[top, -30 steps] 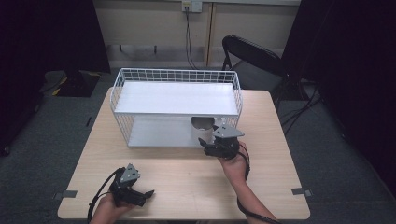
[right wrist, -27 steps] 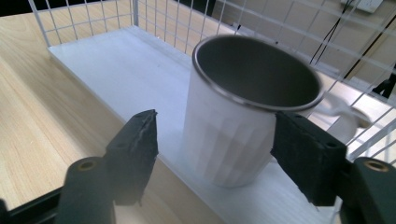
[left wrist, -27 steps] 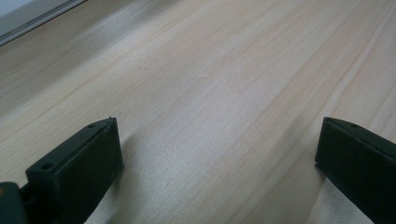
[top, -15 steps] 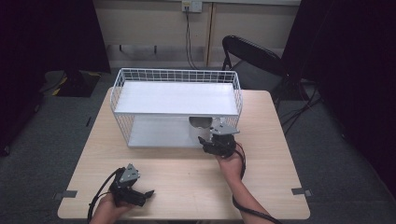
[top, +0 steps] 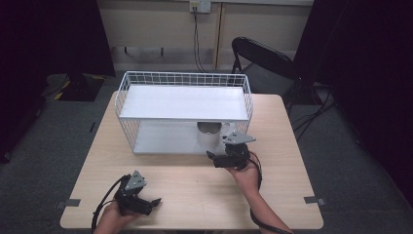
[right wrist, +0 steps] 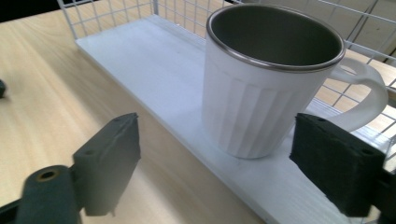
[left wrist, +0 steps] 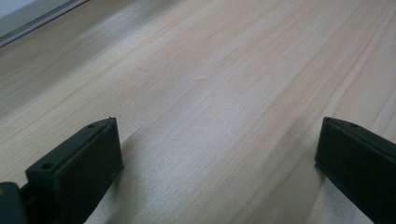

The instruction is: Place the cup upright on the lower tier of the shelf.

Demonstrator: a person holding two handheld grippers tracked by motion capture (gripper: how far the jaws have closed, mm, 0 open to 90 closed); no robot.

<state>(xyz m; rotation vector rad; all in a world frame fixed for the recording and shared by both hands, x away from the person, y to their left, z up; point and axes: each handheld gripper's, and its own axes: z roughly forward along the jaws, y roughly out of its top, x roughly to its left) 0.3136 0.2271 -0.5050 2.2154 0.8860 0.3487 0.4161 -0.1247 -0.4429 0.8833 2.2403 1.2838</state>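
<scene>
A white wire-mesh shelf rack (top: pixel 184 113) stands on the far half of the light wooden table (top: pixel 195 190), with a white top board and a white lower board framed by a grid of wire walls. On the lower board (right wrist: pixel 154 70), toward its right end and close to the near edge, a white ribbed mug (right wrist: pixel 266 79) stands upright; its rim is metal, its inside is dark grey and holds nothing, and its handle points toward the rack's right wire wall. In the high view the mug (top: pixel 210 132) shows just under the near edge of the top board. The right gripper (top: pixel 220 157) is held just in front of the rack's near right opening, pointing at the mug; in the right gripper view its two black jaws stand wide apart with the mug between and beyond them, untouched, and nothing is in its grasp. The left gripper (top: pixel 152 201) rests low at the near left of the table, well apart from the rack; its jaws are also spread wide over bare wood and hold nothing.
</scene>
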